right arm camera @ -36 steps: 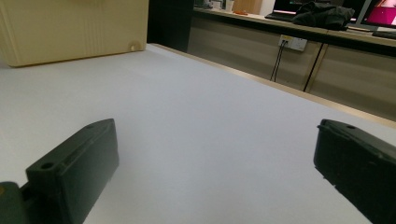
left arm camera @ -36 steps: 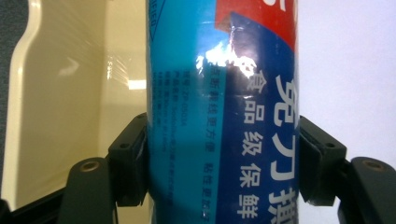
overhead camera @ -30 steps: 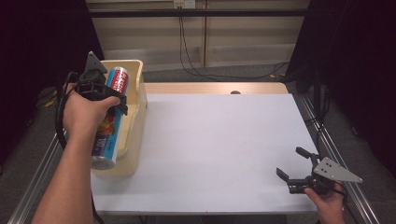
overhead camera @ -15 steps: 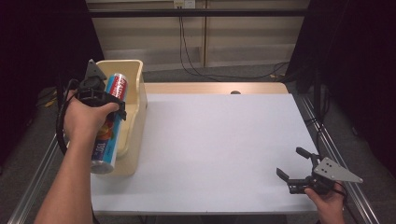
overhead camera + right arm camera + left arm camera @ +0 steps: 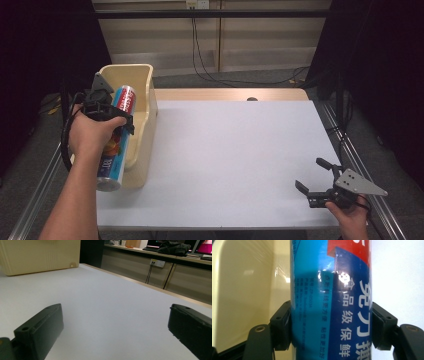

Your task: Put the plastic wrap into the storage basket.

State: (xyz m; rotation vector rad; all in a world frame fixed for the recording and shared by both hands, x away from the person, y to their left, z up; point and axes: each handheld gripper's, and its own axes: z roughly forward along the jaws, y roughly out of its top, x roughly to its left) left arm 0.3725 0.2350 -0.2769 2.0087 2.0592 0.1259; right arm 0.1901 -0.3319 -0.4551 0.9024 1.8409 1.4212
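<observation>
Jaws of the left gripper (image 5: 106,111) clamp a blue tube (image 5: 330,300) at frame left, over the cream bin (image 5: 145,120); right gripper (image 5: 314,180), lower right, gapes empty above the white table (image 5: 230,150).

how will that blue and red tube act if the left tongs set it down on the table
The tube is a long round cylinder, so laid on its side it would likely roll. Its wrapper looks glossy with glare in the left gripper view, so it may slip between the left tongs, which pinch it from both sides. It holds its shape there, so it seems fairly stiff.
</observation>
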